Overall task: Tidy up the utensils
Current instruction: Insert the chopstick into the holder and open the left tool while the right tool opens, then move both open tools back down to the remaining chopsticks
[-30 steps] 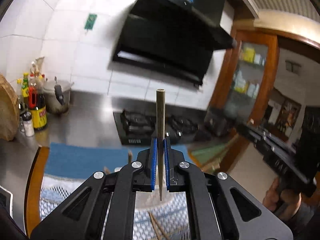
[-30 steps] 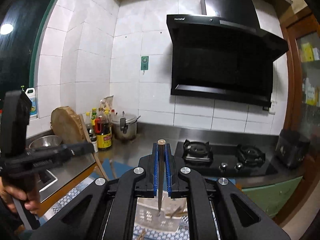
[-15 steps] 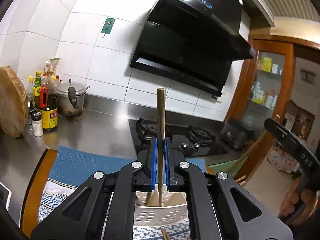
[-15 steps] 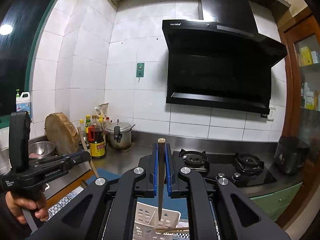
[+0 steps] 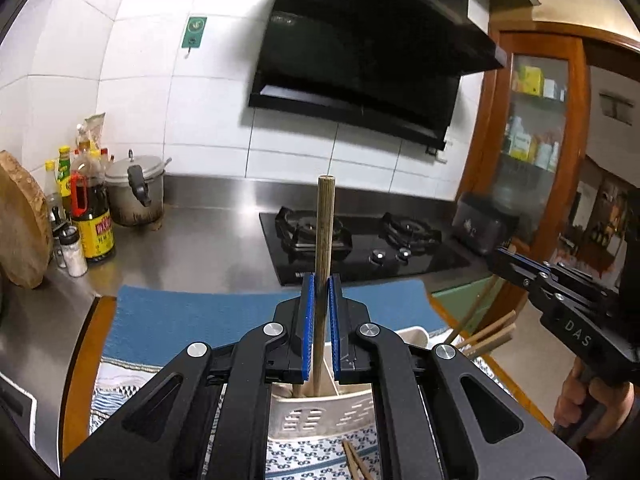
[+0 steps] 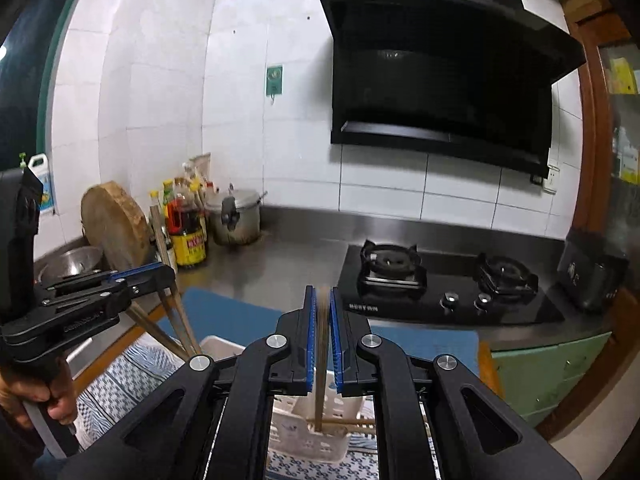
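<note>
Left black two-finger gripper with blue pads (image 5: pixel 319 320): jaws narrowed onto a single round wooden chopstick (image 5: pixel 323 240), held upright, top end above the pads, lower end dipping into a white perforated plastic utensil basket (image 5: pixel 320 420) right below. Pads look slightly apart from the stick on each side, contact hard to confirm, but the stick stands between them. More wooden chopsticks already lean out of the basket's right side (image 5: pixel 490 334). Two loose chopsticks (image 5: pixel 354 460) lie on the blue-and-white patterned cloth (image 5: pixel 120 384) in front of the basket.

Right black gripper with blue pads (image 6: pixel 321 320): jaws close together around a blurred brownish wooden chopstick (image 6: pixel 321 360), roughly vertical, tip down at the basket (image 6: pixel 304 436) where another stick lies across the rim (image 6: pixel 352 422). In the left view the right gripper (image 5: pixel 516 266) shows at the right edge with a thin stick hanging from it toward the basket; a hand (image 5: pixel 576 396) grips its handle. In the right view the left gripper (image 6: pixel 160 274) is at left, chopstick angled down into the basket.

Basket sits on the patterned cloth, near a blue mat (image 5: pixel 200 312) on a wooden board (image 5: pixel 76 360), on the steel counter (image 5: pixel 208 240). Behind: black gas hob (image 5: pixel 360 244), black range hood (image 5: pixel 372 52), metal pot (image 5: pixel 136 192), soy sauce bottle (image 5: pixel 92 224), round wooden chopping block (image 5: pixel 20 220).
</note>
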`<action>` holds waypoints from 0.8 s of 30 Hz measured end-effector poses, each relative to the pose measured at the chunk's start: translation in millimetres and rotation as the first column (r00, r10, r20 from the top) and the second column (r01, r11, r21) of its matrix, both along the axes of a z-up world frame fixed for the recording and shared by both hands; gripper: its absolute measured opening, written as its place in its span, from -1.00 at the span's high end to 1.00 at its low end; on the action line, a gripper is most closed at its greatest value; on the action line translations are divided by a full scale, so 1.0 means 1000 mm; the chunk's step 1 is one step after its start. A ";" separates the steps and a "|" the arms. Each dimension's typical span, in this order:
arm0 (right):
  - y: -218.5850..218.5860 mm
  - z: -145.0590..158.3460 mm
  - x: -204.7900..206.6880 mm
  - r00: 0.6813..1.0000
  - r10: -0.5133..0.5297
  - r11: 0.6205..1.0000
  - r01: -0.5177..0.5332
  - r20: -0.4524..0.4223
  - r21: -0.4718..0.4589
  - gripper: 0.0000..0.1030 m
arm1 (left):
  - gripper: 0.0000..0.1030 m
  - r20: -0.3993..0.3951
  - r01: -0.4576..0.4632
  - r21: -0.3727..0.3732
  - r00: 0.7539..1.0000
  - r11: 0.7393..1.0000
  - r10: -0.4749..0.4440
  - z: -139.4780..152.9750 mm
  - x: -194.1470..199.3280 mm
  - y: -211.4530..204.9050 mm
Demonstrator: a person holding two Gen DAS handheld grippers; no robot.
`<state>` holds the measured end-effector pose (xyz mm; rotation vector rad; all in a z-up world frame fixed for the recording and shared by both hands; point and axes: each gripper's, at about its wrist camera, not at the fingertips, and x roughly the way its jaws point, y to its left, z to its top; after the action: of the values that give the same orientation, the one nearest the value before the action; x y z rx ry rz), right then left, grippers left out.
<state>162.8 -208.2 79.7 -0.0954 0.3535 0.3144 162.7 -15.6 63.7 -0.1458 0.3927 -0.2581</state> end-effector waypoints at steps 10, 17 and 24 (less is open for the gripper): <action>-0.009 0.003 -0.028 1.000 0.000 1.000 0.000 0.005 0.009 0.52 | 0.55 0.011 0.009 0.016 1.000 1.000 -0.009 0.005 -0.016 -0.002; -0.011 -0.012 -0.066 0.998 0.023 1.000 -0.022 -0.055 0.022 0.51 | 0.51 0.004 0.021 0.032 1.000 0.999 -0.021 0.005 -0.043 -0.001; -0.008 -0.063 -0.096 0.980 0.029 0.999 -0.023 -0.198 0.031 0.52 | 0.51 -0.054 0.030 0.061 0.998 0.998 -0.027 -0.018 -0.068 -0.001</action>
<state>66.7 -216.0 16.9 -0.0406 0.5459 0.3556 94.5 -16.6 45.5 -0.0863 0.4555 -0.2703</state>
